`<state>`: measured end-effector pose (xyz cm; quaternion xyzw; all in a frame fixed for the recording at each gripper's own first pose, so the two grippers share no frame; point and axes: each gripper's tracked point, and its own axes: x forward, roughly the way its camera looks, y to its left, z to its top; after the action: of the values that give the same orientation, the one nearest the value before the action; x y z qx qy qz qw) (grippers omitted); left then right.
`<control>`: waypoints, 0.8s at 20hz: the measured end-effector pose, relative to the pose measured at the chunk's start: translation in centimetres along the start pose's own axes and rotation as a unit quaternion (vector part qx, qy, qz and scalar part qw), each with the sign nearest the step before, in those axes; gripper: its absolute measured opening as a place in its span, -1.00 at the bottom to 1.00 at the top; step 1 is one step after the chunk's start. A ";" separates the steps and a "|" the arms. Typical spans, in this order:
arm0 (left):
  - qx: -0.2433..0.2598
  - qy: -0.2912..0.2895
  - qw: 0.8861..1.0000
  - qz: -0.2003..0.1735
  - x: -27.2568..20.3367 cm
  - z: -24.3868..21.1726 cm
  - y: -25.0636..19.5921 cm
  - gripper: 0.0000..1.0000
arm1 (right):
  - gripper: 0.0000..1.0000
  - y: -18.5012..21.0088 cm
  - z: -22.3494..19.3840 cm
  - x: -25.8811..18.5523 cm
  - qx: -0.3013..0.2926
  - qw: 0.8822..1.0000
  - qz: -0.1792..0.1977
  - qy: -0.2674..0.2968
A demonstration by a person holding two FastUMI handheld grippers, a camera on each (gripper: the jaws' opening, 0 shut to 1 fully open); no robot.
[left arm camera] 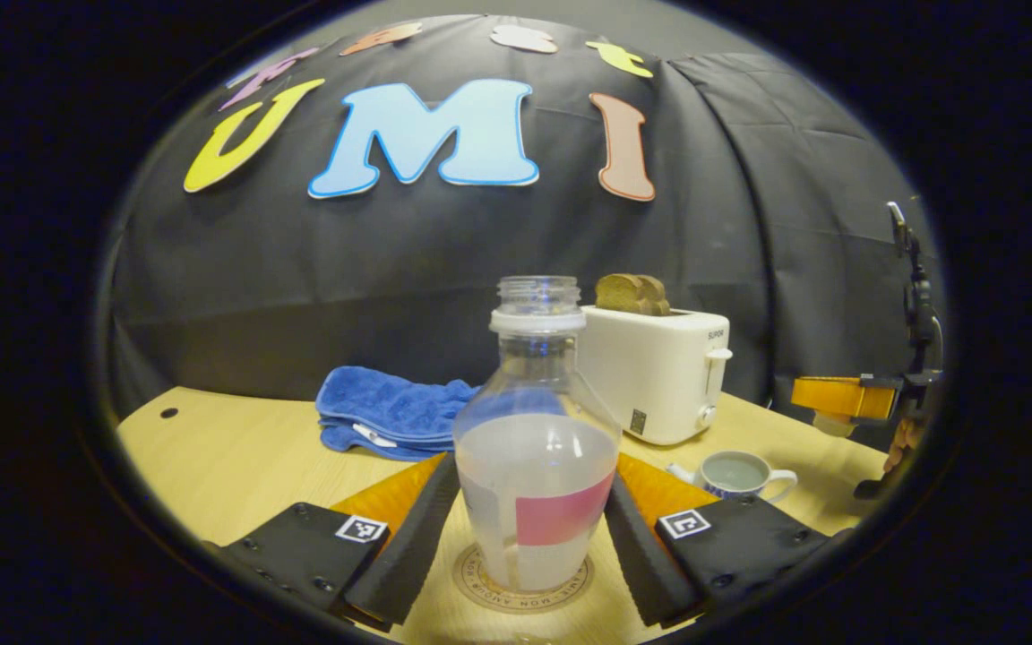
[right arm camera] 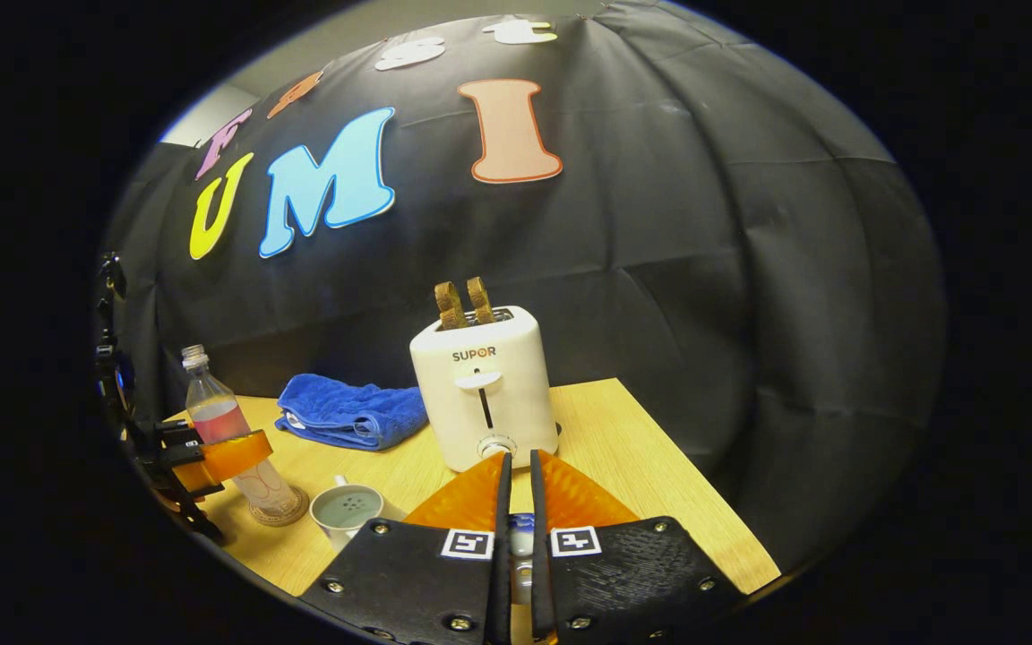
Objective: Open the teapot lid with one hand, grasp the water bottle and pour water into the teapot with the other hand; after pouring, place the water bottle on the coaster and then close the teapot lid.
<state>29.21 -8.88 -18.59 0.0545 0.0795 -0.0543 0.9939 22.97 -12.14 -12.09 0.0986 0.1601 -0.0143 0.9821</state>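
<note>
Standing on coaster [left arm camera: 523, 587], water bottle [left arm camera: 536, 448] between spread left gripper [left arm camera: 525, 528]; right gripper [right arm camera: 516, 502] pinching lid [right arm camera: 520, 536]; toaster [right arm camera: 483, 399] reads SUPOR.

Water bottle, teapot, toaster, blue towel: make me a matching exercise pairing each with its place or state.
1 water bottle
2 teapot
3 toaster
4 blue towel

A folded on the table beside the toaster
B lid off, open top
C holds two bread slices
D stands on the coaster, capless

Pairs: 1-D, 2-B, 3-C, 4-A
</note>
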 end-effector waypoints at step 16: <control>0.003 0.001 1.000 0.004 -2.7 0.3 -0.1 1.00 | -0.82 5.0 1.3 -1.2 -0.042 0.997 0.058 -0.025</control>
<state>26.59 -8.71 -17.84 0.0581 0.0805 -0.0503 0.9938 22.59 -7.50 -9.53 0.0662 0.1305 0.0470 0.9881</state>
